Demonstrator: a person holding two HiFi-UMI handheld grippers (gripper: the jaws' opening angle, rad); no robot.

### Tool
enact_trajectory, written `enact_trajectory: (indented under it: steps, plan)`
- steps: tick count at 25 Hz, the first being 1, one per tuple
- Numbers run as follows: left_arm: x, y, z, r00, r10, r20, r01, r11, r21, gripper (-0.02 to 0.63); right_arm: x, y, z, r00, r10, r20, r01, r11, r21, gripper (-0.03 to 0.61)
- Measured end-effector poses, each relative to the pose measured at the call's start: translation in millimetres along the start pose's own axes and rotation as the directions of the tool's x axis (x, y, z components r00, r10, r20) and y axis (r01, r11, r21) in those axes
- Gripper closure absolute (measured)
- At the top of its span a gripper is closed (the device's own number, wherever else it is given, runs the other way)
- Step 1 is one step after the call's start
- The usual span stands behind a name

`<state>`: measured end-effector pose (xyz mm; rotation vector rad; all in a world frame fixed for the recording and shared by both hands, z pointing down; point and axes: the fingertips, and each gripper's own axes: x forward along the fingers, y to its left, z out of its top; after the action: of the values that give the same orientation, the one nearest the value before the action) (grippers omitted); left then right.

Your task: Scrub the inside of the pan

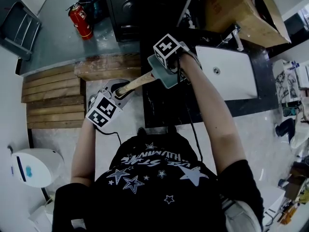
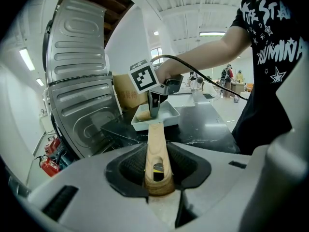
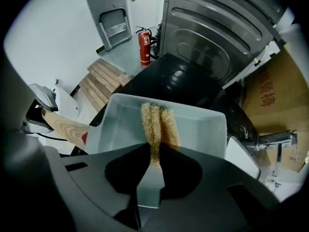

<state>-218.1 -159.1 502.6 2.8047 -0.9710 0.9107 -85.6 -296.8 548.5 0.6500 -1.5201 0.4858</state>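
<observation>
While we hold rectangular pan (image 1: 163, 77) over black counter (image 1: 166, 108), resting or lifted we cannot tell. Left gripper (image 2: 157, 175): jaws partly closed, clamped on pan's wooden handle (image 2: 155, 139). Right gripper (image 3: 153, 156): jaws pinched nearly together on tan scrub pad (image 3: 155, 122). Pad reaches into pan, lies against inner floor near middle. We note white sink (image 1: 231, 76) just beside pan.
</observation>
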Motion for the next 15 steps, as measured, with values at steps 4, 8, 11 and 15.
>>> enact_trajectory:
  steps: [4, 8, 11, 15]
  plan:
    - [-2.6, 0.9, 1.1, 1.0, 0.004, -0.008, -0.004, 1.0, 0.001, 0.477, -4.5, 27.1, 5.2, 0.997, 0.074, 0.022, -0.074, 0.997, -0.02, 0.517]
    - [-2.0, 1.3, 1.1, 1.0, 0.007, -0.007, -0.007, 1.0, -0.001, 0.477, -6.4, 46.7, 9.9, 0.988, 0.148, 0.048, -0.147, 0.989, -0.024, 0.517]
    - [-1.8, 1.5, 0.9, 1.0, 0.008, -0.009, -0.008, 1.0, -0.002, 0.477, -8.5, 55.2, 11.8, 0.977, 0.2, 0.072, -0.2, 0.98, -0.012, 0.518]
    - [-2.2, 0.7, 0.5, 1.0, 0.009, -0.013, -0.009, 1.0, 0.0, 0.477, -9.8, 56.9, 10.8, 0.967, 0.232, 0.106, -0.235, 0.972, 0.014, 0.518]
